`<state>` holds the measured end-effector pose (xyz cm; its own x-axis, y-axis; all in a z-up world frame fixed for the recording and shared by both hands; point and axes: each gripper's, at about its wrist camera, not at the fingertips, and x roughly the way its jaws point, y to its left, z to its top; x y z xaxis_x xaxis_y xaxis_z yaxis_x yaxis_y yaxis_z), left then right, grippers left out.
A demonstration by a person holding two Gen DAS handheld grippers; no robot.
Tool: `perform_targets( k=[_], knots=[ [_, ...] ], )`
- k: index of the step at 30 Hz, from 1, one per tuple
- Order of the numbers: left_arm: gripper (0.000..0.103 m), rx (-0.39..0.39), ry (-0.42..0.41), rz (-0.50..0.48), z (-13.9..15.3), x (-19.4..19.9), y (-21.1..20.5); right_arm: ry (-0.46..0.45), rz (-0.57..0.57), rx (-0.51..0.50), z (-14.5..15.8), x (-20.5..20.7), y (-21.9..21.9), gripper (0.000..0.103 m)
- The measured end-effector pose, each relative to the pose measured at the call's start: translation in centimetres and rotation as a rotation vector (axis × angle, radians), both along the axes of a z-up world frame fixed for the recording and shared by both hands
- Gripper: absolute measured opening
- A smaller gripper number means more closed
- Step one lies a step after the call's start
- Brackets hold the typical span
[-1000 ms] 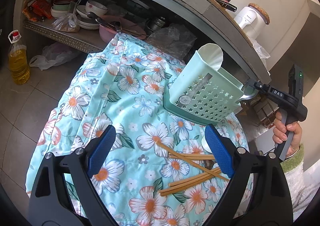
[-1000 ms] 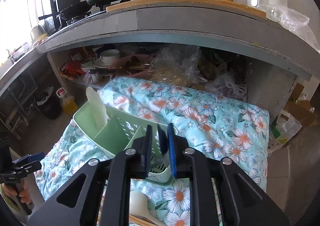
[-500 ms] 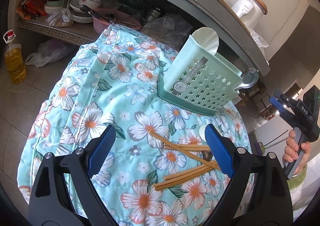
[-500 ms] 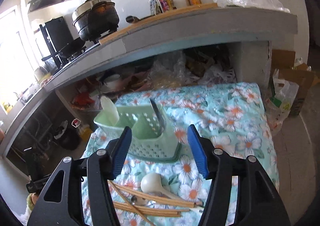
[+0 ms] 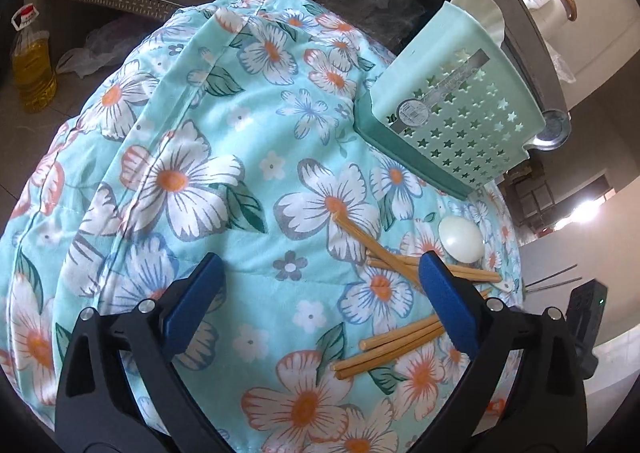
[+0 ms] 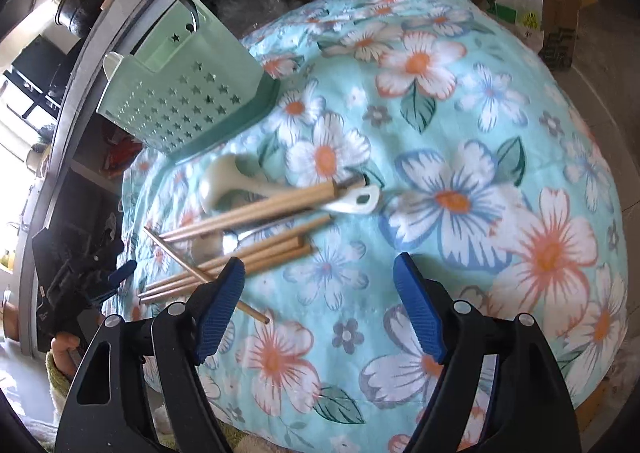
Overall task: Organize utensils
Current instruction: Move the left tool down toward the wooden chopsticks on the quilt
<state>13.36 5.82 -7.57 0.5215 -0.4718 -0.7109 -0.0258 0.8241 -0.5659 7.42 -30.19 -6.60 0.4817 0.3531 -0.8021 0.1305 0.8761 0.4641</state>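
A: Nearest, what are the fingers doing?
B: The left gripper [image 5: 320, 285] and right gripper [image 6: 320, 285] both hover with jaws opening, nothing between them.
A: And beyond?
B: Wooden chopsticks [image 6: 240, 249] and a white spoon [image 6: 224, 185] lie on the floral cloth [image 6: 460, 133]; farther back stands the green utensil holder [image 5: 452, 101].

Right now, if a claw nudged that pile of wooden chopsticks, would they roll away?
Probably a little: the chopsticks look thin, stiff and light, so they should slide easily. They lie crossed over a white spoon on a soft floral cloth, which likely damps rolling.
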Motion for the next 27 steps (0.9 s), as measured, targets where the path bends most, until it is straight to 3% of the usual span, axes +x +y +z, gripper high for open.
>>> perform_targets(
  k=[6,12,19,24,27],
  knots=[
    [0.095,-0.019,0.025,0.008,0.2,0.4,0.2,-0.020,0.015,0.003,-0.3,-0.4,1.0,0.097],
    [0.095,-0.065,0.022,0.024,0.0,0.4,0.6,-0.017,0.018,-0.038,-0.4,-0.4,1.4,0.097],
    [0.095,0.017,0.012,-0.019,0.1,0.3,-0.3,-0.031,0.018,-0.038,-0.5,-0.7,1.4,0.097],
    [0.095,0.008,-0.006,-0.022,0.2,0.0,-0.2,-0.037,0.032,-0.077,-0.5,-0.8,1.8,0.097],
    [0.095,0.041,0.006,-0.012,0.5,0.0,-0.3,-0.036,0.046,-0.105,-0.5,-0.7,2.2,0.097]
  ],
)
